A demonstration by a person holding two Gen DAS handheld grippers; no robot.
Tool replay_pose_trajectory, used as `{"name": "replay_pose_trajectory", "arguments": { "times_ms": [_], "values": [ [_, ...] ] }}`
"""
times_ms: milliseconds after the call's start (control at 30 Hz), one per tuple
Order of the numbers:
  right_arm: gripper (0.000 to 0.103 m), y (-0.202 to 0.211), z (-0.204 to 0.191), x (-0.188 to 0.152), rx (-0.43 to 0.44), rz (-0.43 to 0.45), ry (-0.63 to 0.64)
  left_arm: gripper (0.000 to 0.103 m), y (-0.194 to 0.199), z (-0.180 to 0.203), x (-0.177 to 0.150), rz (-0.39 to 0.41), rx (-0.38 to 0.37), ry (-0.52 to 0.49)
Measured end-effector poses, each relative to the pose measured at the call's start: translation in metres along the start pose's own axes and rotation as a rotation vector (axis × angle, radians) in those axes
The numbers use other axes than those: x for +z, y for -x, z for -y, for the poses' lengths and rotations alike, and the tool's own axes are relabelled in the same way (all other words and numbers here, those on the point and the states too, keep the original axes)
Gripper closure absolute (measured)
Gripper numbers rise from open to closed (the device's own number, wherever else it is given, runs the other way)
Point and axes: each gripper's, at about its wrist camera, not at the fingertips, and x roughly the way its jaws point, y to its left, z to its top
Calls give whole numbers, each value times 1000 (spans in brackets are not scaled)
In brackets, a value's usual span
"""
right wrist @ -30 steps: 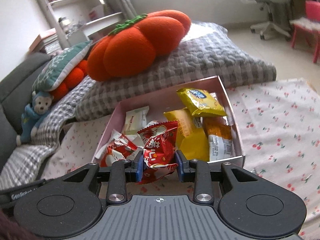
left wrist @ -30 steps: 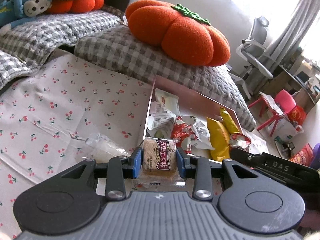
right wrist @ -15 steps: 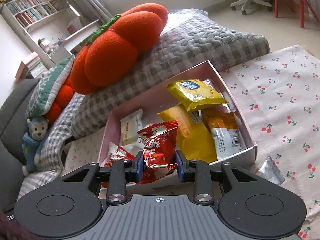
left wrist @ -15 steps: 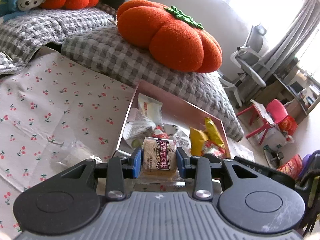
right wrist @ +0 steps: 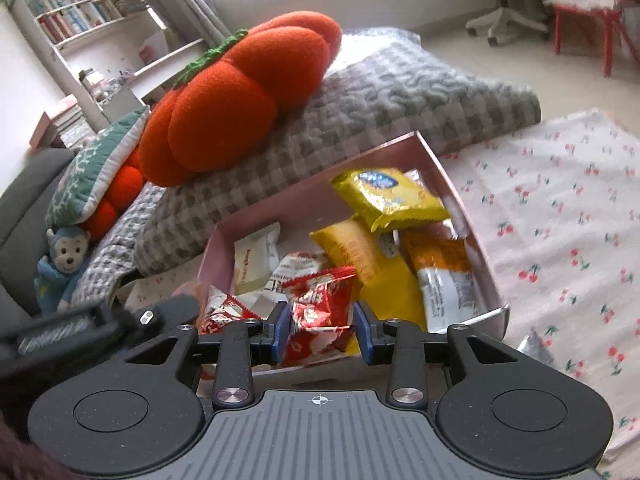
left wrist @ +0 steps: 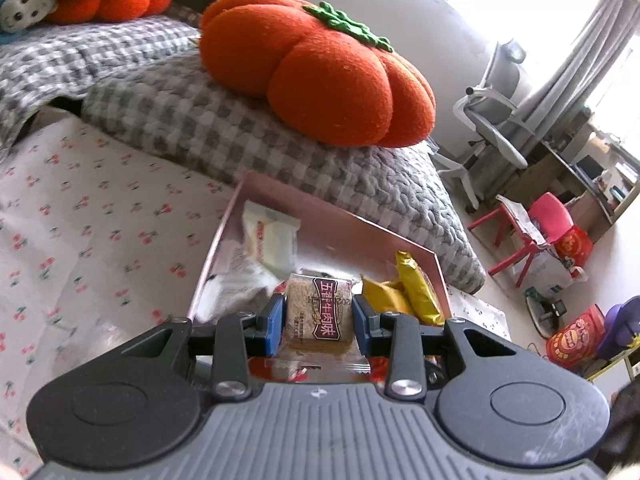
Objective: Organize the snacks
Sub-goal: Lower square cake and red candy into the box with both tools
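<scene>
A pink box (left wrist: 340, 224) (right wrist: 448, 168) lies on the cherry-print cloth and holds several snack packs. My left gripper (left wrist: 319, 320) is shut on a tan biscuit pack (left wrist: 319, 312) with a dark label, held over the box's near end. My right gripper (right wrist: 320, 330) is shut on a red snack packet (right wrist: 320, 304), held over the box's near edge. Yellow packs (right wrist: 388, 196) (left wrist: 416, 296) lie at the box's right side, a white pack (left wrist: 272, 236) (right wrist: 256, 256) at the far left. The left gripper shows at the left of the right wrist view (right wrist: 100, 324).
A large orange pumpkin cushion (left wrist: 316, 68) (right wrist: 236, 100) rests on a grey checked pillow (left wrist: 200, 128) just behind the box. A crumpled clear wrapper (left wrist: 92, 340) lies on the cloth left of the box, a silver scrap (right wrist: 534, 344) to its right. A red chair (left wrist: 532, 224) stands beyond.
Both grippers have moved forward over the box with their packs still held. The left one came in from the cloth on the box's left; the box looks closer in both views.
</scene>
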Motion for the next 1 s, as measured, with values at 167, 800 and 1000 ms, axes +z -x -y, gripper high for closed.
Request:
{"name": "replay_pose_trajectory", "arguments": {
  "times_ms": [167, 800, 1000],
  "values": [
    [63, 9, 0, 3, -6, 22, 52, 70, -14, 19, 9, 19, 5, -101],
    [62, 18, 17, 13, -19, 49, 13, 53, -45, 30, 16, -22, 10, -154],
    [53, 23, 13, 11, -27, 60, 45, 31, -31, 34, 17, 4, 16, -213]
  ]
}}
